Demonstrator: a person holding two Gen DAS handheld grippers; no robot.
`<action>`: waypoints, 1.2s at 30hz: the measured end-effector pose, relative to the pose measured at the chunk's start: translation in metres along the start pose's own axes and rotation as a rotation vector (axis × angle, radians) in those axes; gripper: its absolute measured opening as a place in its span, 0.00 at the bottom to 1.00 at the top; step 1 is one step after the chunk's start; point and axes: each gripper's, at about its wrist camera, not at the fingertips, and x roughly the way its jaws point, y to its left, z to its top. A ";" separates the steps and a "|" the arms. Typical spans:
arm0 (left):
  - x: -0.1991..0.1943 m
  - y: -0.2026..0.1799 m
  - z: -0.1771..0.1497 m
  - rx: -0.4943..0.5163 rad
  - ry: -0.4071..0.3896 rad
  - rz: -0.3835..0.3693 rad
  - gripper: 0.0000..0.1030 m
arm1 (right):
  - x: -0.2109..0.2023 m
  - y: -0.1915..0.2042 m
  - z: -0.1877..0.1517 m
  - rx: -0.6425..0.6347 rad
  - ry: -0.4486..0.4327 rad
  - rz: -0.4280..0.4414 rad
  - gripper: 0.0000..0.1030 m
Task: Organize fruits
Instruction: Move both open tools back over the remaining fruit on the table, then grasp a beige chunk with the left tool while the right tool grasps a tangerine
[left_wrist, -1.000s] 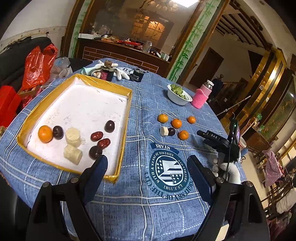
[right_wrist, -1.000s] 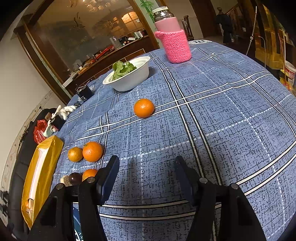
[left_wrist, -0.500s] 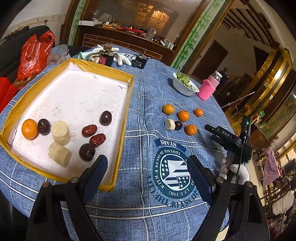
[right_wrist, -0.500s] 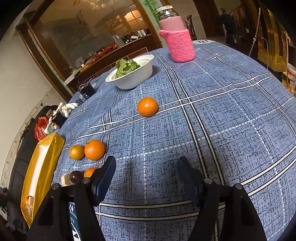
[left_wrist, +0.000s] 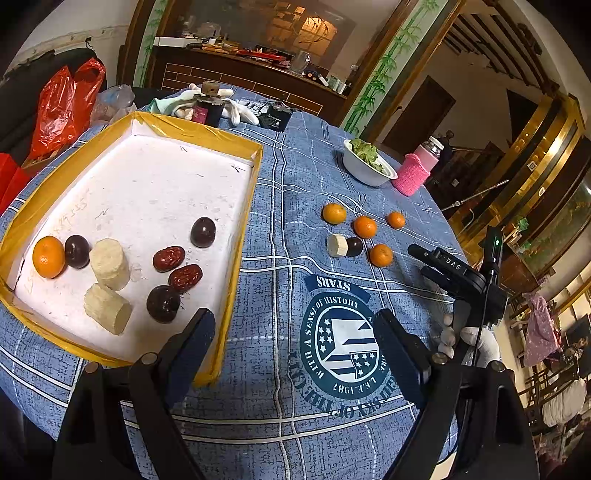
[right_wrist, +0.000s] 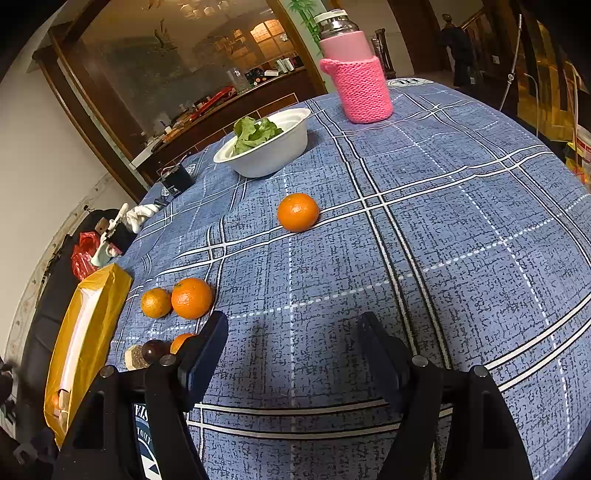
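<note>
Blue plaid cloth covers the round table, and both of my grippers hover above its near edge with nothing held. My left gripper has its dark fingers spread wide, straddling the near right corner of the yellow-rimmed white foam tray. My right gripper is likewise spread, pointing across the cloth.

Inside the tray, toward its near left end, I see a mandarin, dark plums, red dates and two pale cut cylinders. The fruit not yet sorted lies on the cloth right of the tray: a pale cylinder piece touching a dark round plum, and around them small orange mandarins. From the right wrist view, the lone orange mandarin sits almost straight ahead of the open fingers, well apart from them, with the other loose pieces off to the left. I judge the right gripper the nearer one; being round, the mandarin needs no wrist turn.

Beyond stand a white bowl of green leaves and a pink knit-sleeved bottle.
</note>
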 end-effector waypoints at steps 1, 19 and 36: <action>0.000 0.000 0.000 0.000 0.001 -0.001 0.84 | 0.000 0.000 0.000 0.000 0.000 0.000 0.75; -0.001 0.001 0.000 -0.002 -0.001 0.000 0.84 | 0.000 0.000 0.000 0.001 0.000 -0.001 0.75; -0.004 -0.002 0.007 -0.003 -0.016 0.035 0.84 | -0.006 0.020 -0.002 -0.056 0.042 0.092 0.74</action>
